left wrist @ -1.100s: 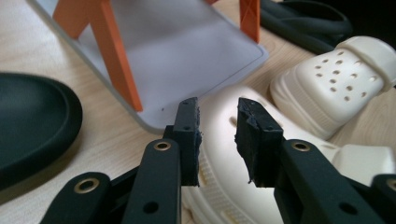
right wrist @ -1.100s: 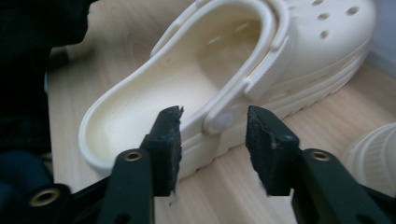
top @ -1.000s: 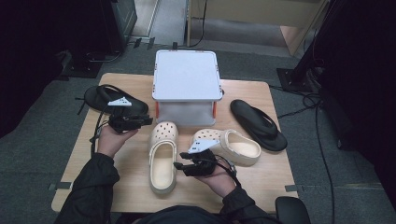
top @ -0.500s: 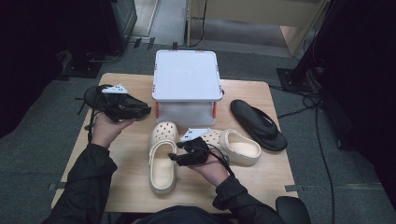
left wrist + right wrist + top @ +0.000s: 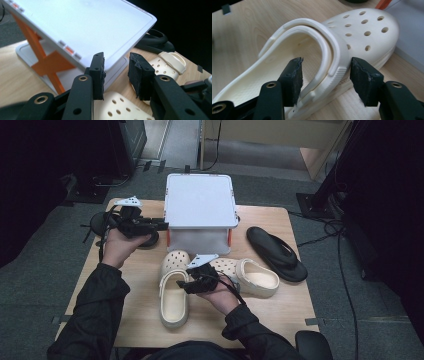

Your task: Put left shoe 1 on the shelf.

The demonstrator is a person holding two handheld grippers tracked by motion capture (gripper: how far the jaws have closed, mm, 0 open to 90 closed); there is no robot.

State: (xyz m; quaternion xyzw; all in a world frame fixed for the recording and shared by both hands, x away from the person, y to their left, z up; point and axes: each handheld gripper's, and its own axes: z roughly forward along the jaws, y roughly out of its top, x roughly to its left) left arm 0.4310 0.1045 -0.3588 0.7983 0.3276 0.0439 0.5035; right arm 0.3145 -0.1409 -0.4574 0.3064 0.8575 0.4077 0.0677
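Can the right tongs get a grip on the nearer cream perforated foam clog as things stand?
Probably yes. The right tongs are open and already straddle the side wall of the nearer cream perforated foam clog beside its heel strap; nothing lies between the pads and the wall.

Black jaws apart with nothing between, white lidded box [image 5: 82,27] on orange legs just beyond, cream clogs [image 5: 166,65] right and below, black sandal [image 5: 155,41] behind, wooden surface [image 5: 15,70].
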